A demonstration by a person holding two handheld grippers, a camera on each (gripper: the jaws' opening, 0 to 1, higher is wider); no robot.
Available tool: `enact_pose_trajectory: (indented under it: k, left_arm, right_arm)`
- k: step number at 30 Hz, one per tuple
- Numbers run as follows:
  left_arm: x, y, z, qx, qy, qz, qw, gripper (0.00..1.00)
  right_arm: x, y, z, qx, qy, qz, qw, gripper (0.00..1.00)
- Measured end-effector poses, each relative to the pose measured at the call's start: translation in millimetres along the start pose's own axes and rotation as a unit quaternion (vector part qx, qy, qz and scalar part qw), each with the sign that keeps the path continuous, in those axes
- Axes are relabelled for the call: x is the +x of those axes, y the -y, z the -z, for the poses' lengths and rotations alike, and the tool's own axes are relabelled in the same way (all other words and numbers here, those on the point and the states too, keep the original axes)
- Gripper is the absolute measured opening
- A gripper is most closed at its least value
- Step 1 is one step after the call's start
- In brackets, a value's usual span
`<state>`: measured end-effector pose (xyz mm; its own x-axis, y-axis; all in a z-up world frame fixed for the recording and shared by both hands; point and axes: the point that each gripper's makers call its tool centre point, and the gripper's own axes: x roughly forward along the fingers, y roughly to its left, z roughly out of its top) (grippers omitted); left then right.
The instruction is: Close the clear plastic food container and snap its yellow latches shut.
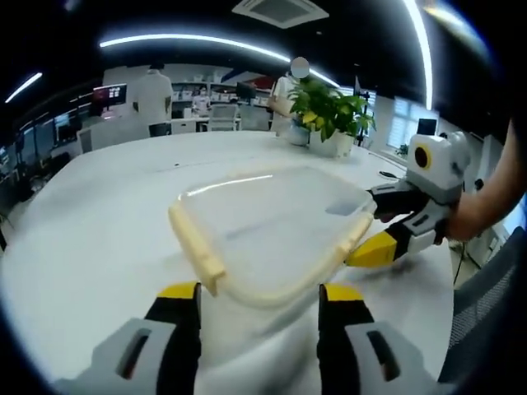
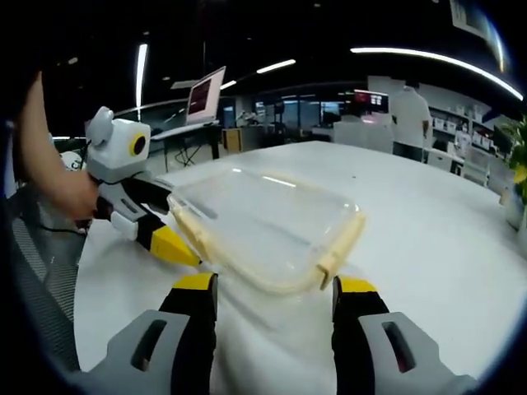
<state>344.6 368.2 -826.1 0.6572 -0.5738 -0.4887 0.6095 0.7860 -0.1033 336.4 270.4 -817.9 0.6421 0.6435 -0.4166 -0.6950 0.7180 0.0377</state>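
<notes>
A clear plastic food container [image 1: 272,226] with pale yellow latches lies on the white round table [image 1: 90,239]. One latch [image 1: 196,247] runs along its left side in the left gripper view, another [image 1: 352,239] along its right. My left gripper [image 1: 259,295] is open, and the container's near edge lies between its yellow tips. The right gripper [image 1: 387,226], held by a hand, is open at the container's right corner. In the right gripper view the container [image 2: 263,222] sits just ahead of my open right gripper [image 2: 273,285]. There the left gripper [image 2: 160,218] is at the container's left end.
A potted plant [image 1: 329,115] stands at the table's far side. A mesh chair [image 1: 486,304] is at the table's right edge. Two people [image 1: 152,99] stand by desks in the background. An open laptop [image 2: 206,95] sits on a far desk.
</notes>
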Motion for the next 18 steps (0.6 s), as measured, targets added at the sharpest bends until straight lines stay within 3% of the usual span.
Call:
enact_pose_trajectory:
  k: [5,18]
  left_arm:
    - [1,-19.5,-0.4,0.031,-0.017,0.006,0.9994,0.48]
    - [11,-57.6,-9.9,0.053,-0.027,0.021,0.998,0.44]
  right_arm:
    - [17,-1,-8.3,0.003,-0.005,0.013,0.9999,0.54]
    - [48,8,-26.0,0.014,-0.014,0.039,0.9991,0.53]
